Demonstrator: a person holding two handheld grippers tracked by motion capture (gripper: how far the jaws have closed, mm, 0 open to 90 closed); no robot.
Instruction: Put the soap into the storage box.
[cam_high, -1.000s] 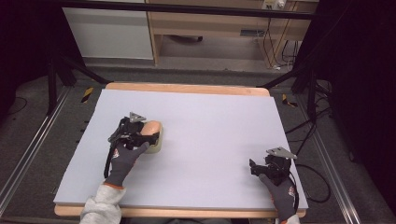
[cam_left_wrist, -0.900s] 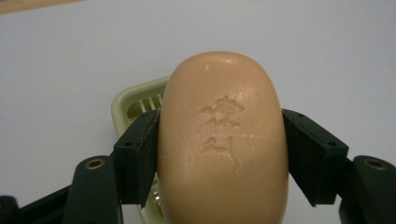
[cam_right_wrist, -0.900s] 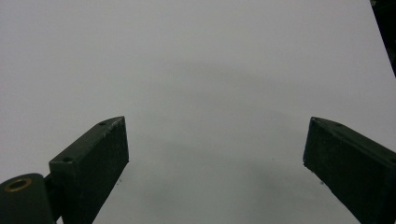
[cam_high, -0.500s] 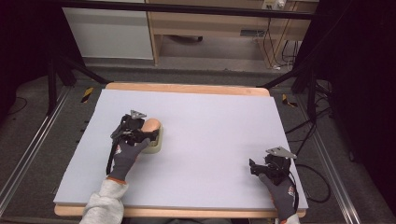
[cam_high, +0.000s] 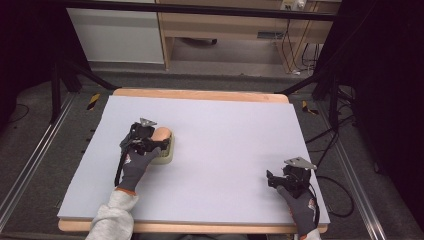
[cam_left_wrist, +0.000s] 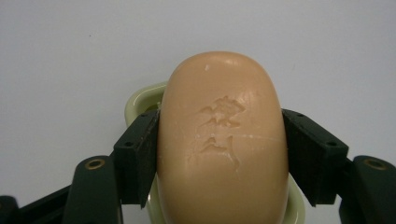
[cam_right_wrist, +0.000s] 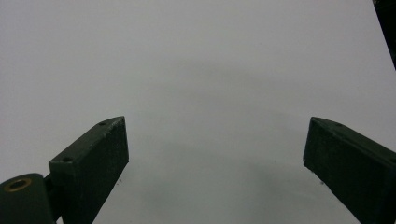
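The table (cam_high: 225, 130) was the biggest thing I had in front of me, a pale sheet over a wooden board, bare except at my left. There sat the dish (cam_high: 167, 152), a pale green tray, and over it the soap (cam_high: 162, 135), a tan oval bar, both on the left half of the table and well apart from my right hand. My left gripper (cam_high: 159, 143) was clamped on the soap: in the left gripper view its two jaws pressed the bar's long sides, one on each flank, with the dish rim (cam_left_wrist: 140, 95) showing beneath and behind the soap (cam_left_wrist: 222, 140). I judged that grip across the narrow width sensible, since the short axis fits between the jaws and leaves the ends free. The soap's long axis ran along the gripper's own line, pointing away from my hand toward the far side of the table, stamped face up. Whether the bar rested in the dish or hung just above it I could not tell. My right gripper (cam_high: 280, 179) sat low near the right front corner, and in the right gripper view its jaws stood wide apart over bare table (cam_right_wrist: 210, 70), holding nothing; I took it to be parked out of the way.
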